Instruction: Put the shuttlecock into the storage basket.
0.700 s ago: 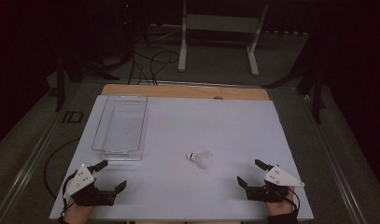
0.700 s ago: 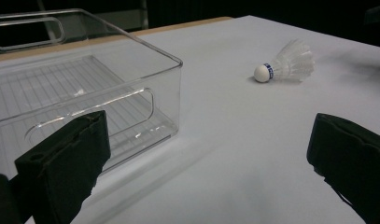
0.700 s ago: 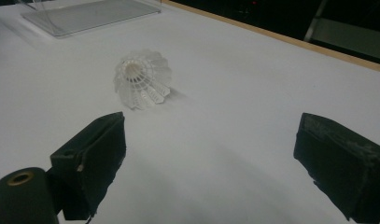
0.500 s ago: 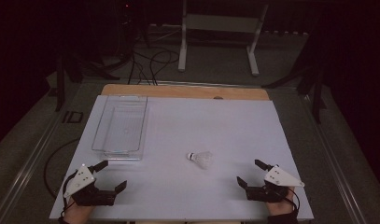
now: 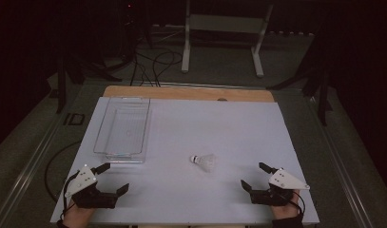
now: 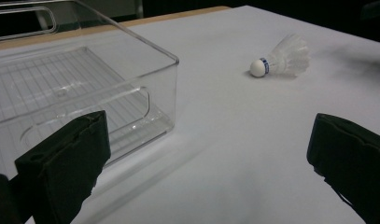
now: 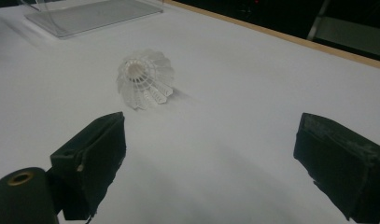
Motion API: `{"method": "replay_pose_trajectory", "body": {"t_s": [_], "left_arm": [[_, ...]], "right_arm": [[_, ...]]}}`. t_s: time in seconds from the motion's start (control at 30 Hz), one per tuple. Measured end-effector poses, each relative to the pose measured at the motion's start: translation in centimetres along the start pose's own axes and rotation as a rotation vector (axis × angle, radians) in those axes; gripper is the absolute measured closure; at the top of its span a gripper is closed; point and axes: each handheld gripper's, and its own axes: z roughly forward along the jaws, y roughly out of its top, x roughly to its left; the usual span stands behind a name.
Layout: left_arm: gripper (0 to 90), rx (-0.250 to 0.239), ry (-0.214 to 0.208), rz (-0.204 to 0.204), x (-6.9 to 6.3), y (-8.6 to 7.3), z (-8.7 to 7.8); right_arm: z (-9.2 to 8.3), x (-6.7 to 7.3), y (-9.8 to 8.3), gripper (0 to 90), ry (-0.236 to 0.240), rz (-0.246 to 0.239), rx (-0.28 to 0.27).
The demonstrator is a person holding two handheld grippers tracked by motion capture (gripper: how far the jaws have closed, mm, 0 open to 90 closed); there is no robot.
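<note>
1. I'm holding my left gripper (image 5: 116, 178) low over the near-left corner of the table (image 5: 219, 128), jaws standing wide, nothing between them. Pads are looking matte black, blocky, slightly rough at the edges in the left gripper view.
2. My right gripper (image 5: 256, 176) is sitting at the near-right corner, jaws also spread wide and gripping nothing. Same dull black rubbery pads; a grey three-cornered plate is riding on top.
3. The table surface is showing flat, smooth, matte white, with a bare wood strip running along the far edge.
4. The shuttlecock (image 5: 204, 161) is lying on its side on the white surface, between the two grippers and a little beyond them, nearer the right one. It's touching neither. Round white cork nose with a blue band, pointing toward the bin; white ribbed plastic skirt flaring open toward my right gripper.
5. The clear bin (image 5: 122, 128) is sitting farther out on the left, well apart from the shuttlecock: rectangular, transparent hard plastic, rounded corners, ribbed floor, handle cutouts in the end walls.
</note>
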Motion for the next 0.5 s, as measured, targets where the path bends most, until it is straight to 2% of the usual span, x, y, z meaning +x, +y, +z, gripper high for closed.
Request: {"method": "replay_pose_trajectory", "body": {"t_s": [0.2, 0.5], "left_arm": [[0.3, 0.037, -0.013, 0.017, 0.0, 1.1, -0.2], [0.3, 0.089, -0.059, 0.035, -0.3, 2.2, -0.1]], "right_arm": [[0.0, 0.0, 0.0, 9.2, 0.004, 0.004, 0.002], [0.0, 0.0, 0.0, 9.3, 0.010, 0.005, 0.003]]}}
